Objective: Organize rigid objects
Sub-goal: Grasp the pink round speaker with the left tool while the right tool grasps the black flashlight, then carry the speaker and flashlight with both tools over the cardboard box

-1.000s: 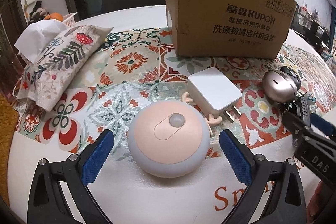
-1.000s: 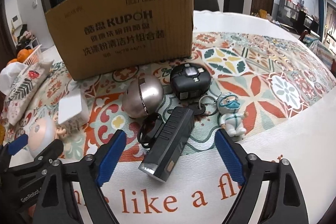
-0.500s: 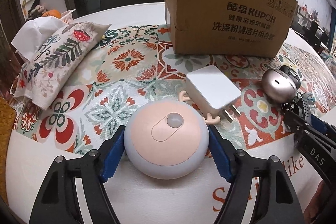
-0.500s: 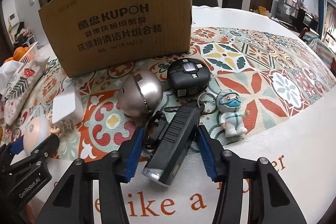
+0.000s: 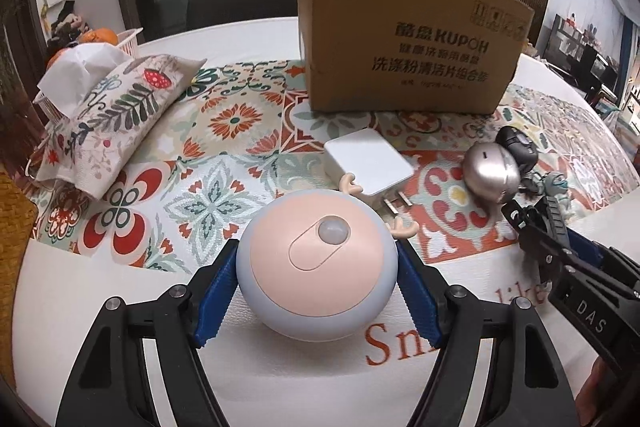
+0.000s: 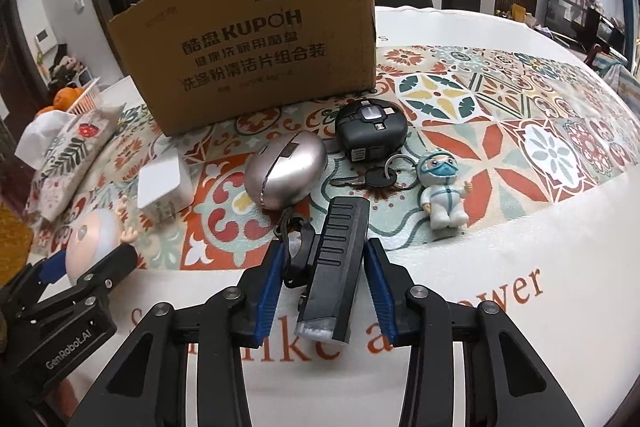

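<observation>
I'm over a round white table (image 5: pixel 100 307) with a patterned tile mat (image 6: pixel 500 131) across its middle and a KUPOH cardboard box (image 6: pixel 256 39) standing at the mat's far side. My left gripper (image 5: pixel 316 287) has both blue pads pressed on the round pink-and-grey night light (image 5: pixel 316 263), which sits at the mat's near edge, its antlers towards the white charger (image 5: pixel 368 163). A second ago those jaws stood wide apart on either side of it.

My right gripper (image 6: pixel 324 287) is closing right now. The black bike light (image 6: pixel 336 263) lies between the jaws, long axis running away from me, lens end nearest, far end towards the mat. The right pad touches its side; the left pad meets its strap. A second ago it lay slanted between wide jaws. Beyond it lie the silver egg-shaped case (image 6: pixel 284 171), black pod (image 6: pixel 370 131), key (image 6: pixel 372 179) and medic figurine (image 6: pixel 442 191).
</observation>
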